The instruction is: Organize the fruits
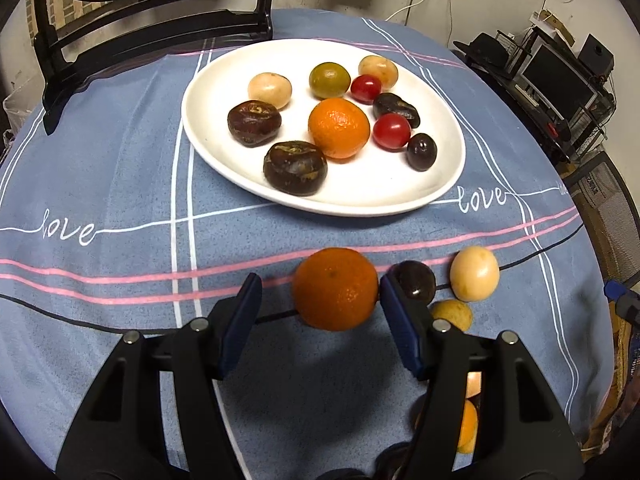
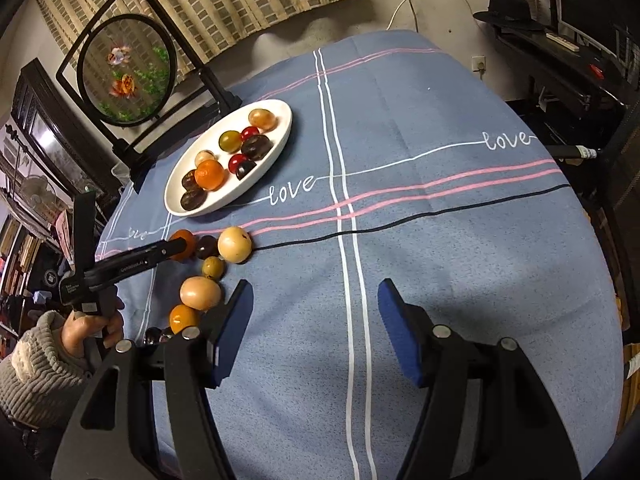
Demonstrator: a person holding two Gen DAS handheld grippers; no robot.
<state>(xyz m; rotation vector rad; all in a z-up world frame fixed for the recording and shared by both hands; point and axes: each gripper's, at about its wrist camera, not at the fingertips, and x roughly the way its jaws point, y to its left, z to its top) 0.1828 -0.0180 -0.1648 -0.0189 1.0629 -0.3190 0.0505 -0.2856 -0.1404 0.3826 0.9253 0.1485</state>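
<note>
A plate (image 1: 400, 196) is set on the tablecloth (image 1: 120, 184), with fruits spread inside it and a framed stand (image 2: 132, 68) placed behind it. In front of the plate, an orange (image 1: 335, 294) is found on the cloth between the left gripper's (image 1: 320, 304) fingers. To its right, further fruits are lined up.

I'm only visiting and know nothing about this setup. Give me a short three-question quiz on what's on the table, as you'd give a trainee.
1. How many red fruits lie on the white plate? A one, B two, C five.
2. True or false: the right tongs stand open with nothing between them.
3. Fill in: off the plate, the big fruit between the tips of the open left tongs is an ___.
Key: 1 B. 2 True. 3 orange.
</note>
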